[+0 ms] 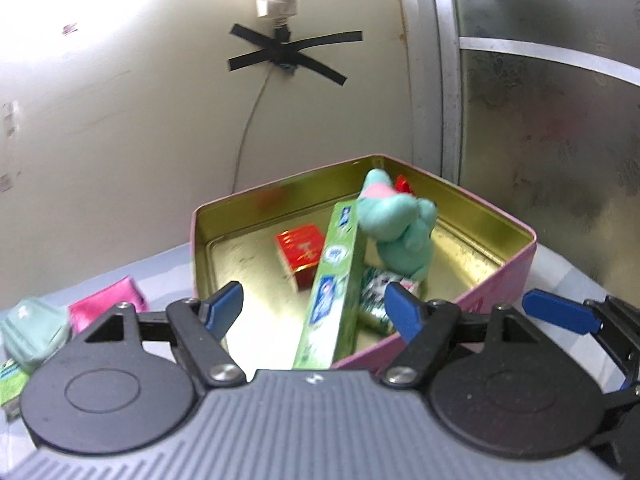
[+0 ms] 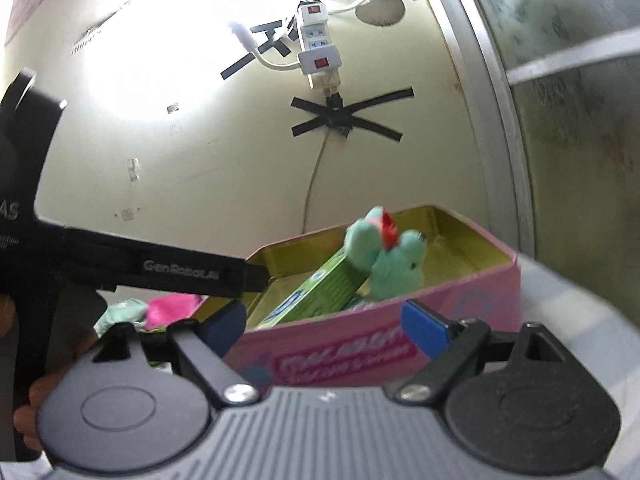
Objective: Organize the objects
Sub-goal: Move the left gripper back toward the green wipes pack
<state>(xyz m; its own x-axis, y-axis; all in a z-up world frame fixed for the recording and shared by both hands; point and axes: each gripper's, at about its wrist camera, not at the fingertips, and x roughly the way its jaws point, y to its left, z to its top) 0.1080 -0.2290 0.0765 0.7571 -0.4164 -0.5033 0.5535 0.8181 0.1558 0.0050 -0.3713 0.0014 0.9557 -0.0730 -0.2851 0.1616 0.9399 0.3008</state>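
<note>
A pink tin box with a gold inside stands against the wall; it also shows in the right wrist view. In it are a green toothpaste carton leaning on the near wall, a teal plush toy, a red box and a silver-green packet. My left gripper is open and empty just above the tin's near edge, with the carton between its fingers, untouched. My right gripper is open and empty in front of the tin's pink side. The carton and plush show over the rim.
Left of the tin on the pale blue tabletop lie a pink pouch, a mint pouch and a green item. The wall with taped cables is close behind. The right gripper's blue finger shows at right.
</note>
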